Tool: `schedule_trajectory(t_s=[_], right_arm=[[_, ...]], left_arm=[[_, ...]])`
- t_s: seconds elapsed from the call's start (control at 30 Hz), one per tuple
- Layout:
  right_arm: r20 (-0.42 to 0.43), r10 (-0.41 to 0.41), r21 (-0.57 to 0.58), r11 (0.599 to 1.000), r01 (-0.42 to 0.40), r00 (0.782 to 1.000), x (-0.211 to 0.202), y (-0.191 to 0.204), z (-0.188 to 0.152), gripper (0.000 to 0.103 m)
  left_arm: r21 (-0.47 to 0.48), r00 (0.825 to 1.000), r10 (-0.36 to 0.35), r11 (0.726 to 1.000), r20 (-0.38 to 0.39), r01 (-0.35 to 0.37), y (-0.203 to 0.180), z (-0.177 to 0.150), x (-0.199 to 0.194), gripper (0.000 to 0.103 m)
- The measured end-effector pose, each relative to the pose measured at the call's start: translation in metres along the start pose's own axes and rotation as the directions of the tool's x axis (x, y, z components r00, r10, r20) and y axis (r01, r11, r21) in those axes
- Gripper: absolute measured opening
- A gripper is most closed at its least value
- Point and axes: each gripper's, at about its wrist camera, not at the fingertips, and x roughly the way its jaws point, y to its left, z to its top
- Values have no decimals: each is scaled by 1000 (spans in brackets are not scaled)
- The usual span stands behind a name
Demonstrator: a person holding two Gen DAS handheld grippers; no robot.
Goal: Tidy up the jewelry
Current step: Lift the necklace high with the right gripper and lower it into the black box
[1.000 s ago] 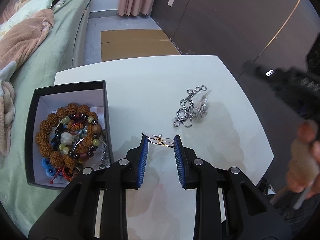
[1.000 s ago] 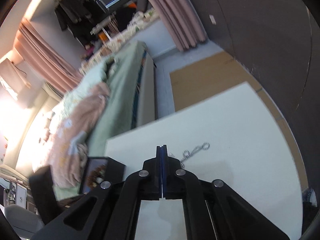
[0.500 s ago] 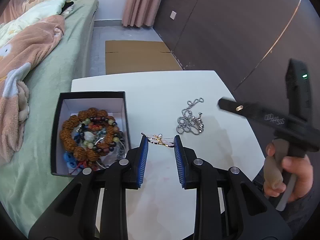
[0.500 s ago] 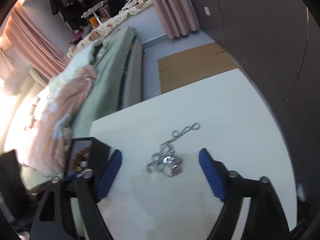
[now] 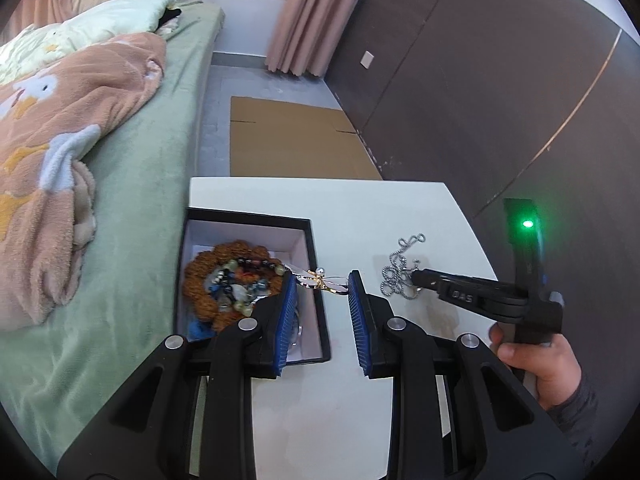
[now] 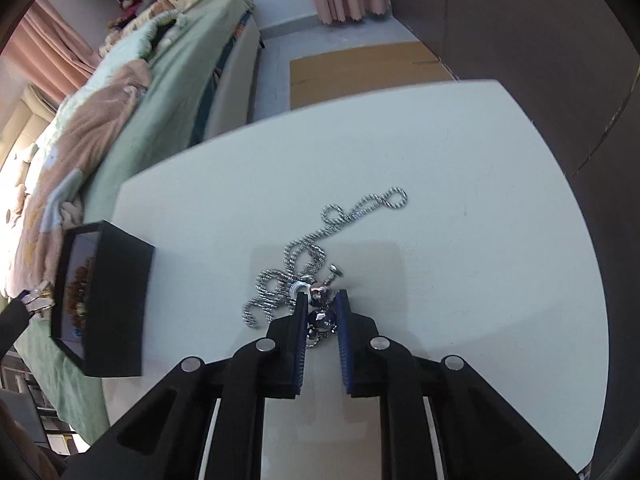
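The left gripper (image 5: pixel 322 282) clamps a gold dragonfly brooch (image 5: pixel 320 281), its long axis spanning crosswise between the fingertips. The right gripper (image 6: pixel 319 300), jaws just closing, pinches the silver chain's (image 6: pixel 320 236) pendant; the chain trails away beyond its fingertips.

Right claw (image 6: pixel 319 300) pinching silver necklace's (image 6: pixel 304 256) pendant on white table (image 6: pixel 460 184)

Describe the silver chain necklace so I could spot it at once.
Find the white table beside the green bed. The black jewelry box sits at its bed-side edge; the silver chain necklace lies loose and tangled on the bare tabletop, apart from it. Unlike the beaded bracelets in the box, it is all metal.
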Motion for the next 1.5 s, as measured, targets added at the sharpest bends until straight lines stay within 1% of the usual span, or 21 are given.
schedule_trajectory(t_s=[0.23, 0.27, 0.3, 0.37, 0.43, 0.47, 0.57, 0.7, 0.77, 0.97, 1.1, 1.2, 1.33, 1.43, 1.5], right_arm=[[79, 68, -14, 998, -67, 995, -35, 16, -1, 14], [95, 75, -21, 997, -74, 993, -43, 20, -1, 14], [113, 82, -27, 996, -79, 990, -51, 22, -2, 14], [145, 93, -35, 995, -89, 985, -68, 29, -3, 14], [175, 107, -49, 994, -100, 979, -83, 37, 0, 14], [188, 109, -54, 994, -100, 976, -91, 40, 1, 14], [235, 97, -80, 994, -81, 967, -118, 54, 10, 14], [307, 89, -121, 991, -54, 947, -163, 72, 22, 14], [347, 83, -147, 989, -33, 934, -188, 86, 32, 14], [423, 76, -192, 981, 7, 903, -238, 119, 48, 14], [462, 84, -222, 975, 24, 883, -267, 142, 53, 14], [486, 91, -243, 969, 35, 869, -284, 159, 53, 14], [520, 102, -271, 961, 50, 848, -307, 183, 56, 14], [543, 113, -285, 957, 55, 832, -324, 199, 58, 14], [551, 124, -291, 955, 51, 826, -332, 209, 60, 14]], left_arm=[[-39, 1000, 5, 999, 22, -5, 19, 0, -12, 27], [-45, 1000, 9, 999, 23, -8, 22, 1, -13, 34], [-56, 1000, 13, 998, 24, -12, 25, 2, -16, 49], [-86, 998, 4, 996, 59, 1, 35, 3, -25, 57], [-112, 997, 0, 994, 75, 9, 43, 3, -33, 66], [-120, 997, -1, 993, 83, 11, 46, 4, -36, 74], [-122, 994, 12, 993, 108, 2, 50, 5, -45, 79], [-121, 988, -12, 992, 152, 31, 54, 5, -60, 94], [-128, 984, -14, 991, 177, 37, 56, 5, -67, 98], [-136, 977, -17, 990, 212, 47, 61, 5, -81, 98], [-111, 968, -20, 993, 252, 50, 61, 3, -95, 98], [-117, 961, -31, 991, 275, 66, 65, 3, -102, 98], [-129, 960, -16, 990, 280, 54, 71, 2, -105, 98], [-119, 959, -11, 992, 282, 47, 71, 2, -105, 98], [-112, 957, -16, 992, 289, 51, 70, 2, -107, 98]])
